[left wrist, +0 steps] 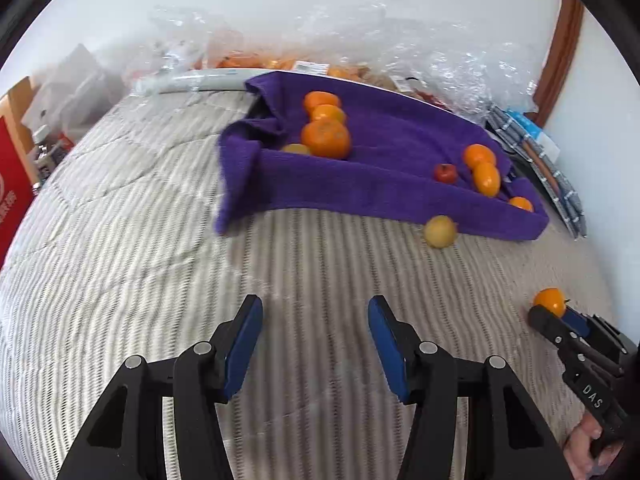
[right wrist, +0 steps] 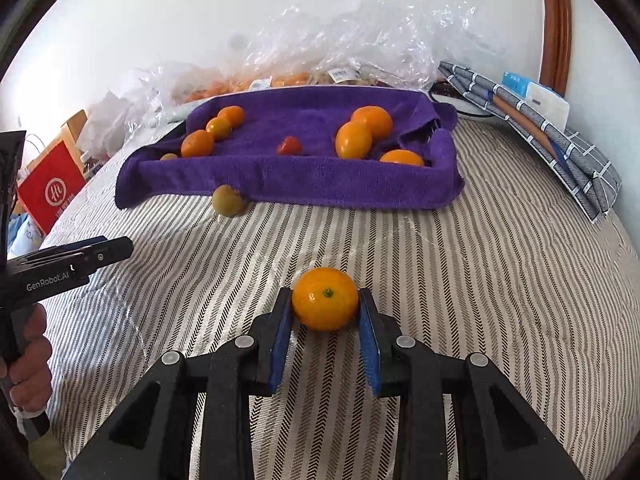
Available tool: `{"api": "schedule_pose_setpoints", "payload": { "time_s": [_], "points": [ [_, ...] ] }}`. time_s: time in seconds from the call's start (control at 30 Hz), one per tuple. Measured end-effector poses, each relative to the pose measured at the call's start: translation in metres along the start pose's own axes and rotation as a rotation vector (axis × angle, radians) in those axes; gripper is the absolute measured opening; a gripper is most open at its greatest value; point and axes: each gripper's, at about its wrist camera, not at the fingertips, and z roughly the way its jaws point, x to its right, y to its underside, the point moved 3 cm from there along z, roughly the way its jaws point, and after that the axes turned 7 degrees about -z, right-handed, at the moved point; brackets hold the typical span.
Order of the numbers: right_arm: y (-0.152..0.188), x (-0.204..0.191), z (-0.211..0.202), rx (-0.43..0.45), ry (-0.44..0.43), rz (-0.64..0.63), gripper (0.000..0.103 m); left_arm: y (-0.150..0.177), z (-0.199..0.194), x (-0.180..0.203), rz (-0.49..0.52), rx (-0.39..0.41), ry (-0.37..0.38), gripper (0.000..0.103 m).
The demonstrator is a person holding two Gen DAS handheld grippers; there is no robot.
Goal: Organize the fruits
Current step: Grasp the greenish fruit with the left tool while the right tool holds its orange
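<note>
A: Your right gripper (right wrist: 325,312) — pads touching the tangerine (right wrist: 325,298) both sides, near on the striped bedspread (right wrist: 480,280)?
B: Yep. Your left gripper (left wrist: 316,344)'s wide open, holding nothing; purple towel (right wrist: 304,184) w/ other fruit sits far.

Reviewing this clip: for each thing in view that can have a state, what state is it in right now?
Left gripper: open, empty, above the striped bedspread.
Right gripper: fingers on both sides of the near orange, which rests on the bedspread.
Purple towel: spread out, edges bunched up, holding several oranges.
Small red fruit: on the towel.
Yellowish fruit: off the towel, against its front edge.
Plastic bags: crumpled behind the towel.
</note>
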Motion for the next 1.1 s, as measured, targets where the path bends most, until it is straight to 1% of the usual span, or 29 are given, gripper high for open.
{"api": "schedule_pose_setpoints", "payload": {
  "time_s": [0.17,0.23,0.3,0.37,0.4,0.47,0.5,0.6,0.67,0.73,0.9,0.97,1.1],
  "points": [
    [0.001,0.008,-0.011,0.046,0.020,-0.001,0.032,-0.011,0.016,0.037,0.099,-0.004,0.033,0.052],
    [0.001,0.012,-0.010,0.038,0.051,-0.021,0.032,-0.014,0.022,0.050,0.106,-0.011,0.037,0.052],
    [0.002,0.015,-0.009,0.030,0.035,-0.011,0.032,-0.018,0.025,0.062,0.109,-0.004,0.053,0.052],
    [0.001,0.015,-0.009,0.034,0.031,-0.010,0.032,-0.020,0.029,0.069,0.105,0.001,0.047,0.052],
    [0.002,0.014,-0.010,0.038,0.036,-0.014,0.032,-0.023,0.032,0.071,0.092,-0.003,0.045,0.052],
    [0.002,0.010,-0.011,0.048,0.046,-0.029,0.032,-0.027,0.038,0.075,0.055,-0.023,0.061,0.047],
    [0.003,0.010,-0.012,0.050,0.046,-0.035,0.032,-0.029,0.039,0.076,0.045,-0.016,0.062,0.046],
    [0.003,0.007,-0.011,0.046,0.043,-0.051,0.031,-0.034,0.044,0.081,0.030,-0.031,0.087,0.039],
    [0.003,0.008,-0.011,0.045,0.042,-0.051,0.031,-0.034,0.046,0.083,0.031,-0.037,0.102,0.030],
    [0.003,0.008,-0.011,0.048,0.036,-0.049,0.031,-0.034,0.048,0.087,0.042,-0.032,0.103,0.025],
    [0.004,0.010,-0.010,0.043,0.030,-0.040,0.031,-0.033,0.045,0.088,0.050,-0.038,0.115,0.025],
    [0.003,0.009,-0.010,0.040,0.026,-0.038,0.032,-0.031,0.036,0.083,0.058,-0.026,0.117,0.025],
    [0.003,0.012,-0.011,0.048,0.032,-0.016,0.032,-0.025,0.018,0.068,0.068,-0.003,0.097,0.025]
  ]
}}
